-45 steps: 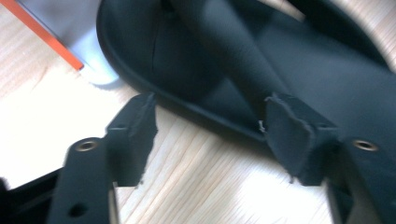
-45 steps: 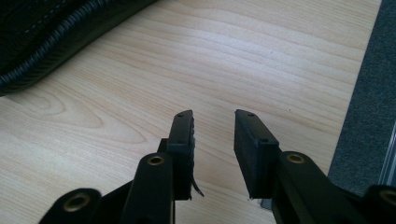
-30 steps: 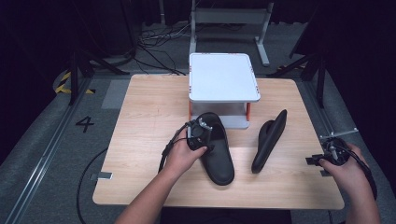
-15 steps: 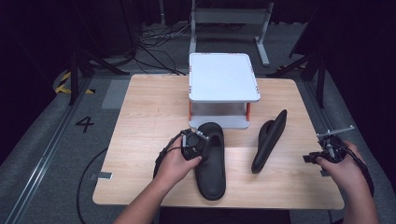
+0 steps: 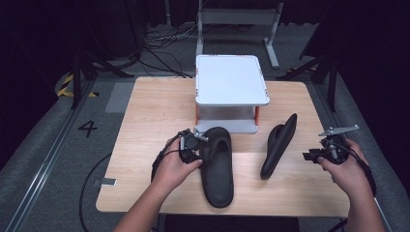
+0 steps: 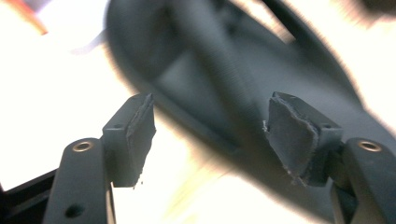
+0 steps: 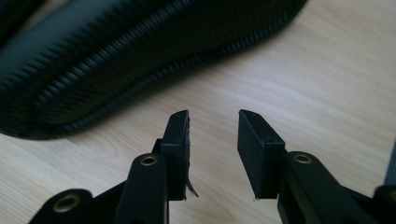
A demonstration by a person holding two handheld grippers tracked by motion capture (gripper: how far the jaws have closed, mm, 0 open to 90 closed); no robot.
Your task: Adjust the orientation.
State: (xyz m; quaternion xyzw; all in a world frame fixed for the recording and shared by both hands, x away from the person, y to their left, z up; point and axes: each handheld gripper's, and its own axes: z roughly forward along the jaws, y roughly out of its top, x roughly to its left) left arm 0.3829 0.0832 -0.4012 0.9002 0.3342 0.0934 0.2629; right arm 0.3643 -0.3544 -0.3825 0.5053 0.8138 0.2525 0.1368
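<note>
Close up, the left gripper point(image 6: 210, 135) jaws, just opening, straddle the flat slipper point(image 6: 233, 93) without pressing.

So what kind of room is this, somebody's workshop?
More likely a recording studio or lab: a lone wooden table ringed by black curtains, cables trailing over grey carpet, and a number 4 marked on the floor.
</note>
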